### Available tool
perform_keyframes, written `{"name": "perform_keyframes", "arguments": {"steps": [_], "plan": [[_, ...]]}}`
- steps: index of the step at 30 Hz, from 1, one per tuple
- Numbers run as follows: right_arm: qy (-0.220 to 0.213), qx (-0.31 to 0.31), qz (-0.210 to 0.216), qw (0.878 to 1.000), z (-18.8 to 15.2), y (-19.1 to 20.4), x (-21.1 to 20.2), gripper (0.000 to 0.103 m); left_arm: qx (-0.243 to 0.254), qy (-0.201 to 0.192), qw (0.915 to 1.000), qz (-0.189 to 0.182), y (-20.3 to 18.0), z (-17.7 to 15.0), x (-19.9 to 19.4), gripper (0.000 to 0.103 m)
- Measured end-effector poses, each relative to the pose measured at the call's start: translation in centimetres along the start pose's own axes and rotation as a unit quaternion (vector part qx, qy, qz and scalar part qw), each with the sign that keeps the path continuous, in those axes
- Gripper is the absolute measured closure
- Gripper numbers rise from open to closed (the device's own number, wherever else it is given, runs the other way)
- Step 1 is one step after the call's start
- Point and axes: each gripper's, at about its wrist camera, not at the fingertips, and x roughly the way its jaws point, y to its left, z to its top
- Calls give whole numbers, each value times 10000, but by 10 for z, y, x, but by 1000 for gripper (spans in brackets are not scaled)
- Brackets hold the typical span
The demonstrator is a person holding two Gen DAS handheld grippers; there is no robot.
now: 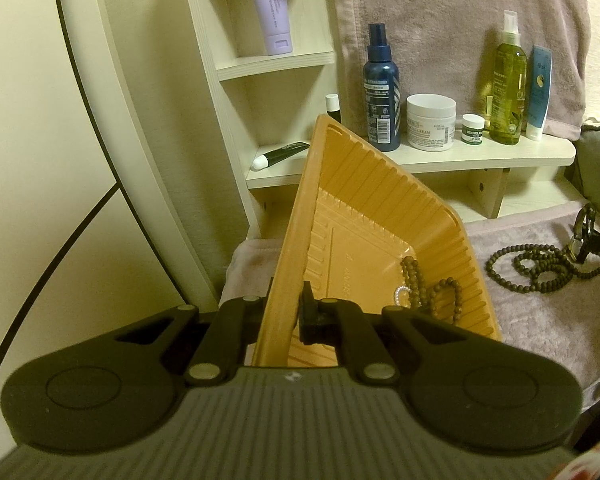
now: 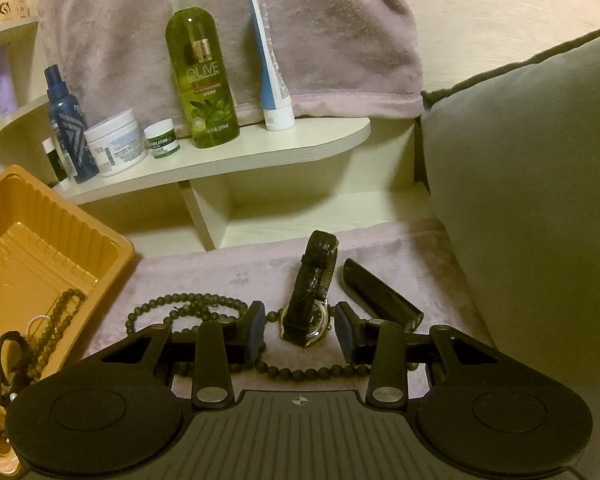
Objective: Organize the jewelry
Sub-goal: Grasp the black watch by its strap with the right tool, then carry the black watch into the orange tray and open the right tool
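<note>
Left gripper (image 1: 286,318), pressed together on the near rim of the orange tray (image 1: 380,184), holds the tray tilted; a bead bracelet (image 1: 412,280) and a small pale ring (image 1: 401,294) lie in the tray's low corner. Right gripper (image 2: 302,330), spread, hovers with one pad on either side of the wristwatch (image 2: 310,300); neither pad appears to touch it. The watch rests on the pink cloth (image 2: 228,264), at about 3 o'clock from the tray; the long bead necklace (image 2: 188,308) loops round it, and a black tube (image 2: 380,292) lies just beside it at 2 o'clock. To do the step well, the pads should probably close on the watch case, not the strap, and clear of the beads, lest the necklace be dragged along. Hard to make out: whether the necklace passes under the watch; its near stretch is hidden by the gripper body; the tray's far side is cut off in the right view.
</note>
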Motion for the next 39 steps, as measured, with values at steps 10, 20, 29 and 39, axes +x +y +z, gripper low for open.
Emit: {"name": "perform_keyframes", "arguments": {"steps": [10,20,29,39], "plan": [[10,-75,-49,10000,5,-1,16,64,-2,4,10000,-2,1,-1,0,97],[-30,-145,5,9999,7,2,24,87,0,6,10000,-3,1,-1,1,97],[-163,-325,102,9993,4,13,10,90,7,1,10000,1,0,-1,1,97],[-341,-442,444,9975,9,37,-9,91,6,3,10000,1,0,0,1,97]]}}
